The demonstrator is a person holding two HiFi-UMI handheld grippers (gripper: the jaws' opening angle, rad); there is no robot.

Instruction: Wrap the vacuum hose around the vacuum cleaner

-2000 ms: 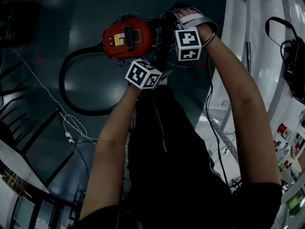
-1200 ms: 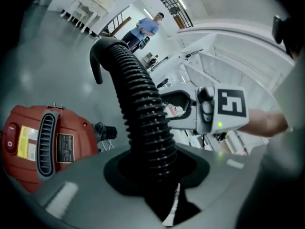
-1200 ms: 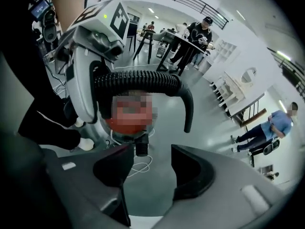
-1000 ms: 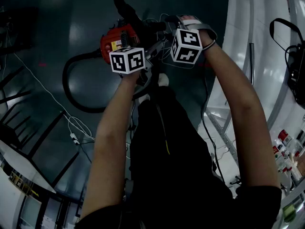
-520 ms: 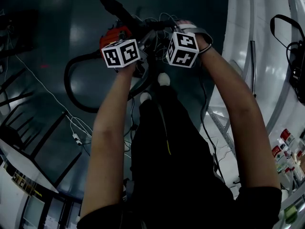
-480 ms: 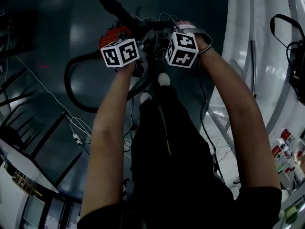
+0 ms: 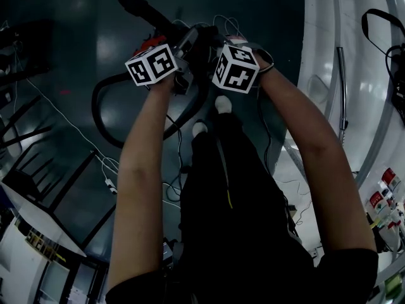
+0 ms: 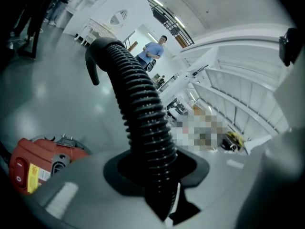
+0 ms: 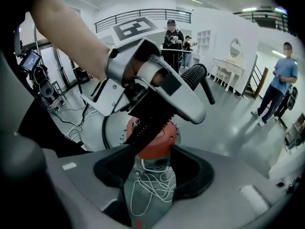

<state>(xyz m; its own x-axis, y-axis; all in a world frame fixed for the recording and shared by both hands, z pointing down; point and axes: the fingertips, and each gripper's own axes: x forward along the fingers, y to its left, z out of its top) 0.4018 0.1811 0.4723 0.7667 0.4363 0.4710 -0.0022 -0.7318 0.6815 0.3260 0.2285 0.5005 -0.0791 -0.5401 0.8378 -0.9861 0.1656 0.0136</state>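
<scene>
Head view: the hose loops across the floor from the red vacuum, not yet wound.

Left gripper view: the left claw is clenched on the hose.

Right gripper view: the right claw is released; its jaws have just opened a little and are empty above the vacuum.

Next, the hose probably needs swinging round the body.

Held black hose in left tongs, right tongs just beside, over red vacuum cleaner; trailed loop across dark floor.
</scene>
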